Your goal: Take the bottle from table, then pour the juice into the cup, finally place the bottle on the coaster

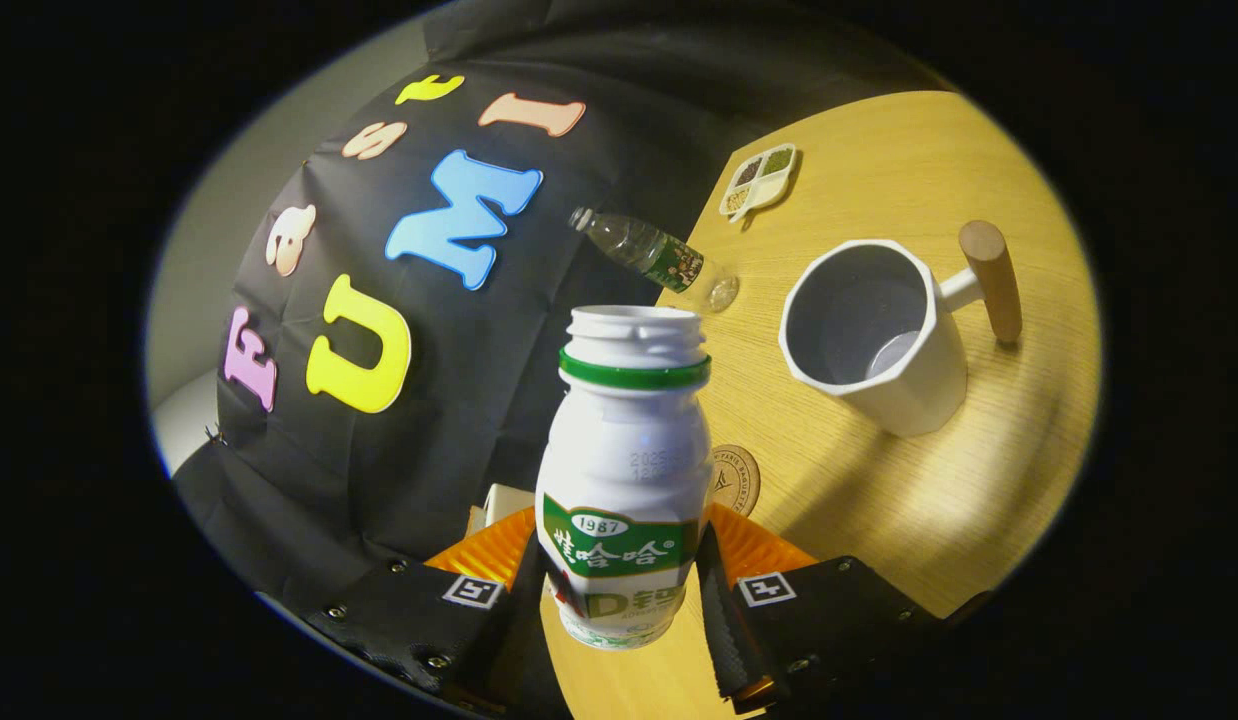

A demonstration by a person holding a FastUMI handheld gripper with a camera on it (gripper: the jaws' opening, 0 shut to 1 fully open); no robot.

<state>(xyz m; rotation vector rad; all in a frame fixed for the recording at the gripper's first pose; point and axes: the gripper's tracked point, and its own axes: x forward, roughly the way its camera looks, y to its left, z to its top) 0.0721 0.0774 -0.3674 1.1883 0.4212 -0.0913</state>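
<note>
Bottle [624, 470] lower sides covered where both fingers [714, 590] of the gripper [619, 600] press it; label partly hidden by them. Coaster [734, 478] mostly behind the bottle, just a sliver with tiny print, unreadable. Cup [869, 335] contents can't be judged, inside shaded. Clear plastic bottle [654, 255] at the table [979, 480] edge: label too small to read. Small sectioned tray [759, 180] contents too small to identify. Table's near part hidden by gripper body.
</note>
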